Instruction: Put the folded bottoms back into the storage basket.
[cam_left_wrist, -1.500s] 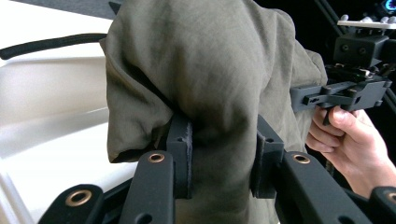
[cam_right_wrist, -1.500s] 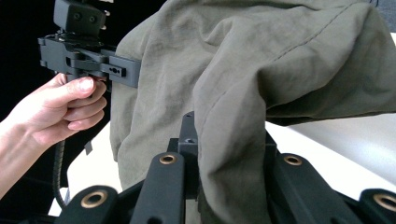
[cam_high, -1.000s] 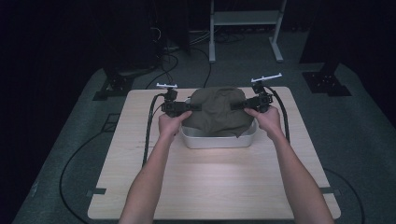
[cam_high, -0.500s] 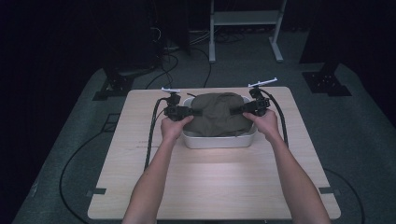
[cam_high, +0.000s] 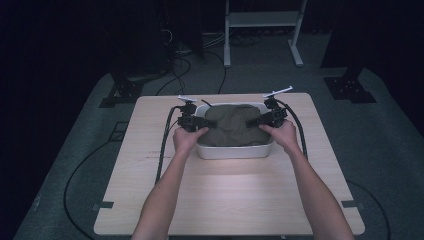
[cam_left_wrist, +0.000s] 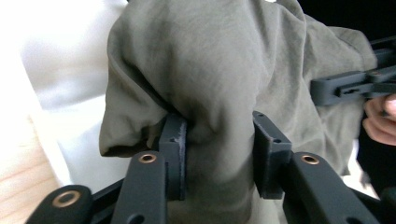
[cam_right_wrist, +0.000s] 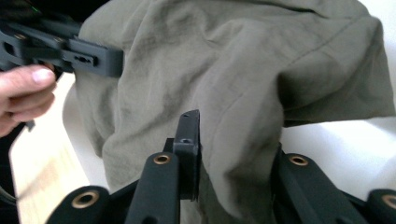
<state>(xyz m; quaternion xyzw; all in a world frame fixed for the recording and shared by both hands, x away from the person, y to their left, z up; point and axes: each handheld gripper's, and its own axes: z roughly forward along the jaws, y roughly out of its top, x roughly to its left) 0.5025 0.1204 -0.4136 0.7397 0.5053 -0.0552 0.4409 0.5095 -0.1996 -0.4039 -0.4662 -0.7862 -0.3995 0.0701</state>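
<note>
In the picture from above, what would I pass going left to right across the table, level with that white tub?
Black cables → left gripper → olive-green cloth in the white tub → right gripper → its cable.

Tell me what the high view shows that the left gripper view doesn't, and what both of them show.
High view alone: the whole wooden table, both forearms, and the full outline of the white tub with the cloth lying inside it, one hand-held gripper at each end.

Left gripper view alone: the left hand-held gripper with its jaws pinching a thick fold of the olive cloth.

Both: the olive cloth, the white tub, a strip of table, and the right hand-held gripper at the cloth's far end.
</note>
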